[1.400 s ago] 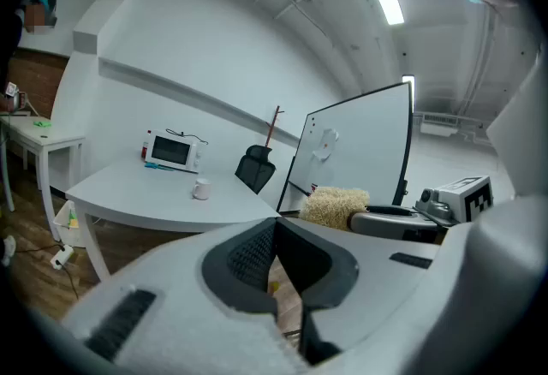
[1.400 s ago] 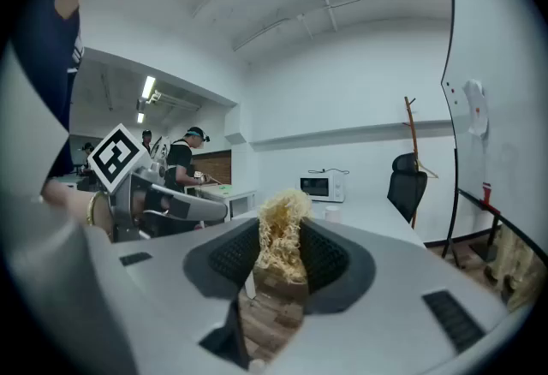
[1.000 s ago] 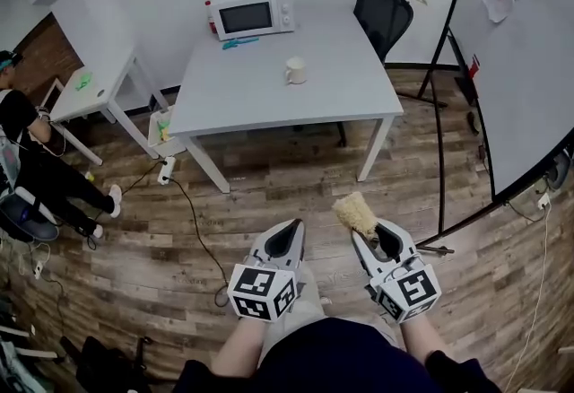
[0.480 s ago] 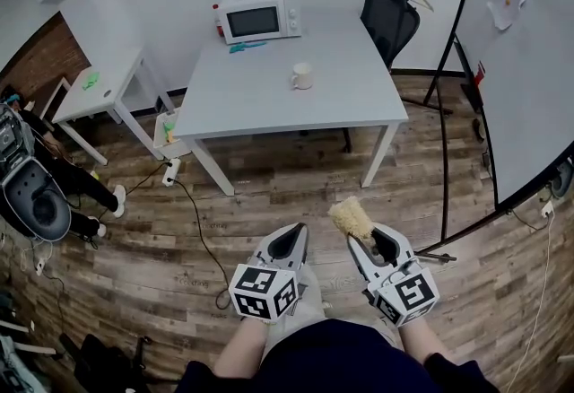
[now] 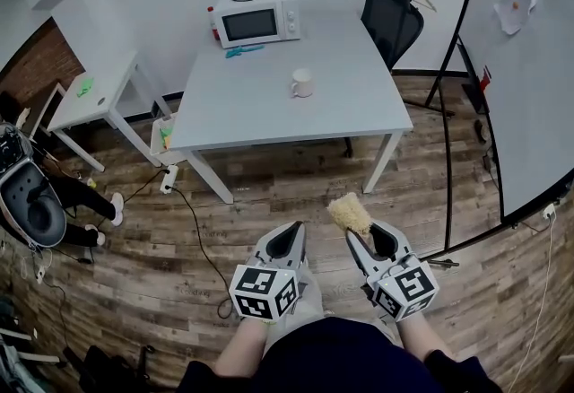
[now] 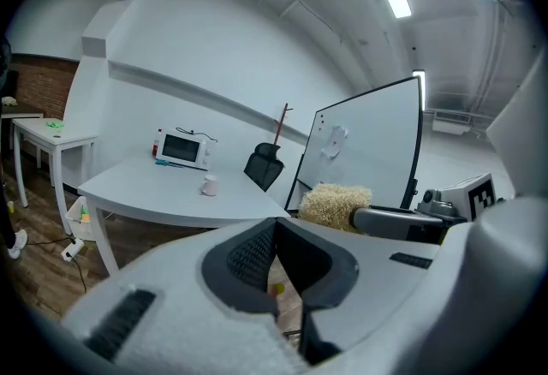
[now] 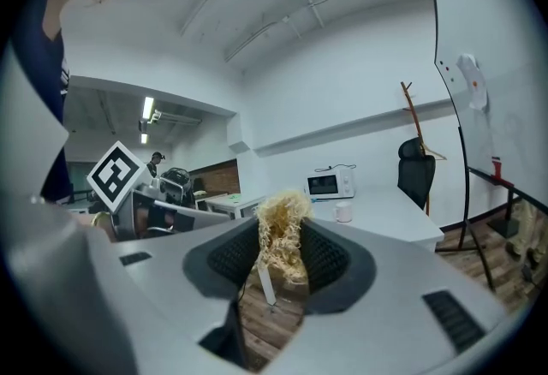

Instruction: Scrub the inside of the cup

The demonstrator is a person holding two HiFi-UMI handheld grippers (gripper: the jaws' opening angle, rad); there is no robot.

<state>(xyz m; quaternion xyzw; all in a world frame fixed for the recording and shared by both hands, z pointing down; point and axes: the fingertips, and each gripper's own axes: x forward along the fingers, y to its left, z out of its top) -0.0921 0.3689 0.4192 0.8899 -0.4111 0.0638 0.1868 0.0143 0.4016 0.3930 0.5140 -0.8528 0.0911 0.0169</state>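
Note:
A white cup [image 5: 302, 82] stands upright on the white table [image 5: 269, 104], far ahead of both grippers; it also shows small as the cup [image 6: 209, 185] and the cup [image 7: 343, 212]. My right gripper [image 5: 362, 232] is shut on a tan fibrous scrubber [image 5: 349, 213], whose tuft sticks out past the tips. In the right gripper view the scrubber [image 7: 282, 236] is pinched between the ribbed pads. My left gripper [image 5: 289, 233] is shut with nothing in it, and it is level with the right one over the wooden floor.
A microwave [image 5: 252, 16] sits at the table's far edge with a small blue item beside it. A black office chair [image 5: 392, 10] stands at the far right corner, a whiteboard [image 5: 529, 68] on the right, and a small side table [image 5: 94, 95] on the left. A cable [image 5: 193, 221] crosses the floor.
The table and cup sit lower and closer in the head view; both grippers have come forward toward them. The seated person at the left has slid mostly out of view. The grip is unchanged.

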